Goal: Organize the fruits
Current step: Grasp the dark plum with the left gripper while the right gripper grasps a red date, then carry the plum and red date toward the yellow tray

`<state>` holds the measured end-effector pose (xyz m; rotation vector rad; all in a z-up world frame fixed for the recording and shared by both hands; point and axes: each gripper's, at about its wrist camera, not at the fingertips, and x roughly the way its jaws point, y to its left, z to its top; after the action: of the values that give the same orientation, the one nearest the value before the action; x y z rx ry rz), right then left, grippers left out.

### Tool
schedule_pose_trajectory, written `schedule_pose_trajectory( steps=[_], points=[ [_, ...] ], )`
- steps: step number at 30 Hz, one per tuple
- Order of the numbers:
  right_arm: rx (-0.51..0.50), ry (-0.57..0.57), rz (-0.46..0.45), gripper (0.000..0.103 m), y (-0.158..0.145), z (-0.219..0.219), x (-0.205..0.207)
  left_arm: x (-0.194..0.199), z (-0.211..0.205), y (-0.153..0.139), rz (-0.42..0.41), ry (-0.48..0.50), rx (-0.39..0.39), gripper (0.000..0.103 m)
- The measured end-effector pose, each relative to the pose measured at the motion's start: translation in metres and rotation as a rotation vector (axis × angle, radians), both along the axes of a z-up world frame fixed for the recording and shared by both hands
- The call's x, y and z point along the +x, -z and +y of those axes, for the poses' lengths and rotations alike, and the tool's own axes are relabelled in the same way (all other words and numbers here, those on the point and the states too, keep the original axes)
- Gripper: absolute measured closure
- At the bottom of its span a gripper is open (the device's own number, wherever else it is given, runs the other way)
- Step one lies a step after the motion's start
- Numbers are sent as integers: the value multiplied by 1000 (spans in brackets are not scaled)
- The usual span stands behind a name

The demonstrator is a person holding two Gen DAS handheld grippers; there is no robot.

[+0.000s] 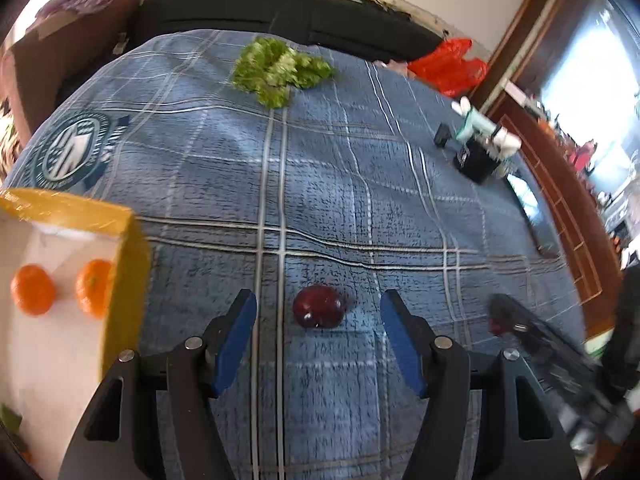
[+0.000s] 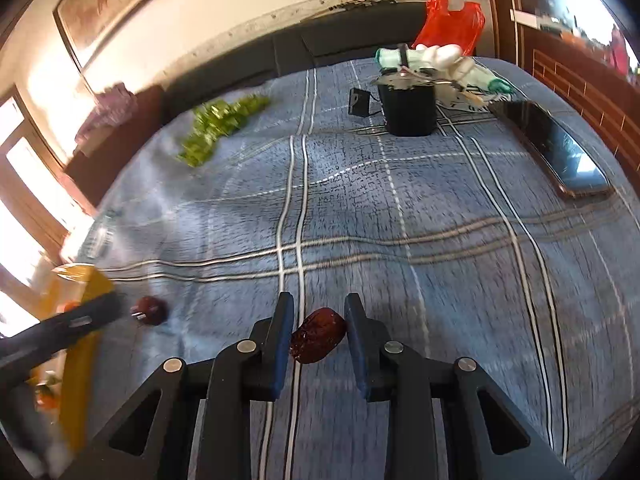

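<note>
Left wrist view: the left gripper stands open, blue pads well apart, with a round dark-red fruit lying on the blue plaid blanket squarely between the pad tips and touching neither. The fruit is dead ahead on the gripper's line, so the coming move looks like a straight closing rather than any sideways shift. The yellow-rimmed box, the landmark here, sits to the fruit's left with two oranges inside; the fruit lies just outside its near wall.

Right wrist view: the right gripper is narrow, its pads closed on a wrinkled dark-red date whose long axis runs slantwise across the gap, lower-left to upper-right. This date lies well to the right of the yellow-rimmed box; the round fruit is nearer the box, beside the left gripper's finger.
</note>
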<state>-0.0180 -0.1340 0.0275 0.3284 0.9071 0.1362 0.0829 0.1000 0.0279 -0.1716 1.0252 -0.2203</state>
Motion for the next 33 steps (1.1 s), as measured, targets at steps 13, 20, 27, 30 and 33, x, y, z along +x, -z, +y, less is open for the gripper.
schedule_pose_trajectory(
  steps=[13, 20, 27, 30, 33],
  points=[
    [72, -36, -22, 75, -4, -1, -8, -8, -23, 7, -46, 43, 120, 75],
    [60, -70, -17, 75, 0, 7, -8, -44, -25, -17, -107, 23, 134, 75],
    [30, -91, -20, 75, 2, 16, -10, -80, -33, -36, -155, 11, 170, 75],
    [20, -87, -30, 75, 0, 17, -12, -92, -37, -41, -171, 13, 193, 75],
    [12, -84, -36, 75, -1, 18, -13, -103, -39, -45, -183, 13, 214, 75]
  ],
)
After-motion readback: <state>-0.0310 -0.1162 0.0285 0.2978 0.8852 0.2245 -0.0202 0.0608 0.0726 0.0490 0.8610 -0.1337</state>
